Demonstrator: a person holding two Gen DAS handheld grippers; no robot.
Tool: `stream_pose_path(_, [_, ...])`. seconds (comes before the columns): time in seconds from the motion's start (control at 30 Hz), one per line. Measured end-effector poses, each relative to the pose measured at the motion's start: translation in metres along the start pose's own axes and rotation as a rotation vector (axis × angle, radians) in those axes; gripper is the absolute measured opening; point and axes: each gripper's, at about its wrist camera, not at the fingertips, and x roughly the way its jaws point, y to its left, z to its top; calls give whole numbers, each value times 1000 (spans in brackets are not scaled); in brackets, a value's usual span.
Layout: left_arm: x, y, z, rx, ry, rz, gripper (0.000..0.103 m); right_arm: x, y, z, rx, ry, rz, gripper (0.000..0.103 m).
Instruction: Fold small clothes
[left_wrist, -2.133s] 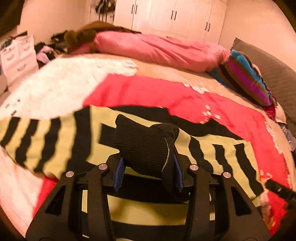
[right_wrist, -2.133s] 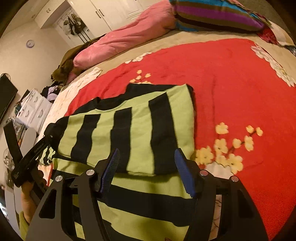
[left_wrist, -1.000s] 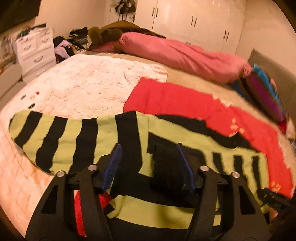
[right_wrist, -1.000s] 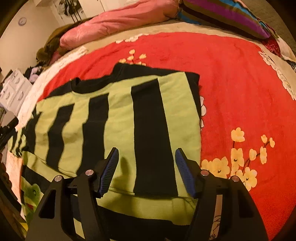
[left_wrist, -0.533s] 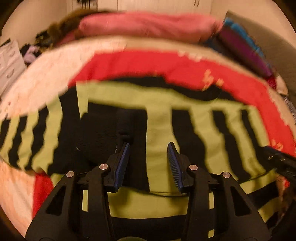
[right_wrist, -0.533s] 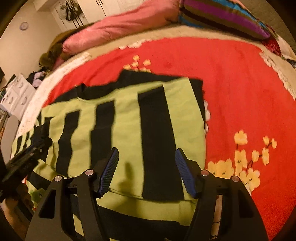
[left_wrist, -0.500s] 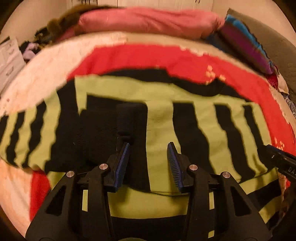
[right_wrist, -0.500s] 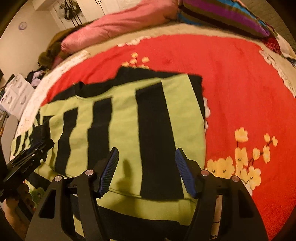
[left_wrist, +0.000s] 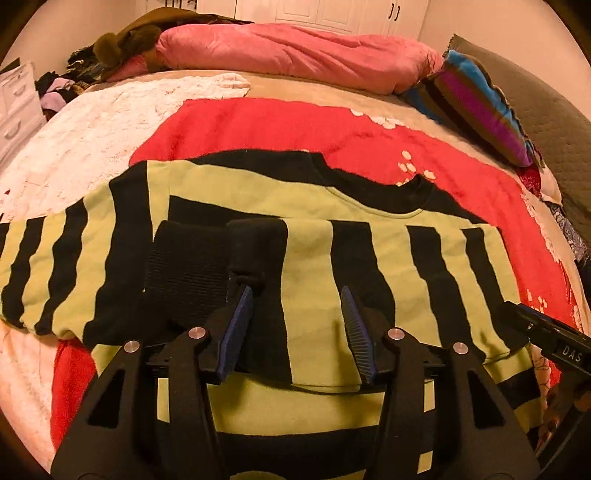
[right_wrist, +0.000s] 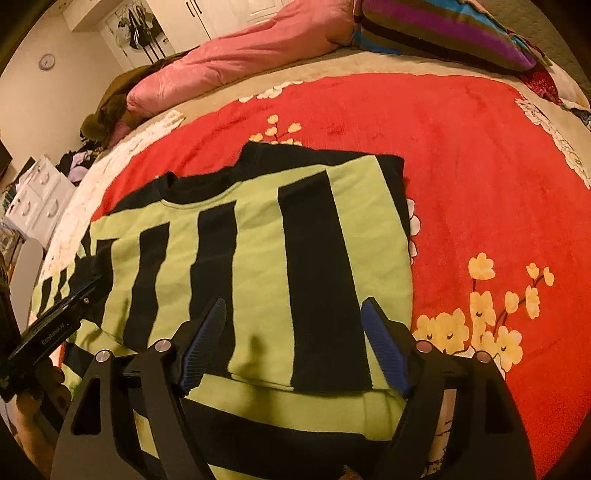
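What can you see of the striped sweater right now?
The sweater is a soft knit in lime green with wide black stripes, a black neckband and a black ribbed cuff. It lies flat on the red blanket, neck toward the pillows. One sleeve is folded across the chest, its cuff lying on the body; the other sleeve lies stretched out onto the white cover. The hem lies nearest the cameras. Both tools hover over it, open, gripping nothing.

Soft matt knit sweater (left_wrist: 314, 258) lies on a fuzzy fleece blanket (right_wrist: 480, 166).
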Motion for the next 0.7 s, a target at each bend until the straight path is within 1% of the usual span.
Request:
stream_pose_path(0.07, [-4,1,1,-7,-9,-10,47,-4,1,1,7,-9,3,78])
stream_pose_path(0.1, [-6,1,1,-14,-14,-15,48,-7,1,2,10,-17,4,86])
stream_pose_path(0.13, [-6,0,2,-14,-15,-16,49,-9,2,3,14,-26,4,89])
stream_pose_path(0.2, [-9,-1,3,-11,-18,-16,51,-14,4,4,15,-39,14,89])
stream_pose_path(0.27, [-15,-1,4,-16,-33,-25,57,-16,6,6,13,-43,16,89])
stream_pose_path(0.3, [-17,-1,4,-18,-39,-24,59,-18,7,7,14,-49,17,93])
stream_pose_path(0.33, [-20,-1,5,-16,-48,-9,66,-19,9,8,14,-55,17,97])
stream_pose_path(0.37, [-22,-1,6,-12,-58,3,68,-21,10,8,15,-62,17,97])
stream_pose_path(0.43, [-28,3,8,-15,-77,23,68,-24,12,10,15,-68,20,97])
stream_pose_path(0.63, [-44,25,14,-87,-103,65,72,-34,22,17,-3,-83,31,97])
stream_pose_path(0.7, [-50,31,15,-118,-112,63,74,-37,25,20,-6,-91,36,97])
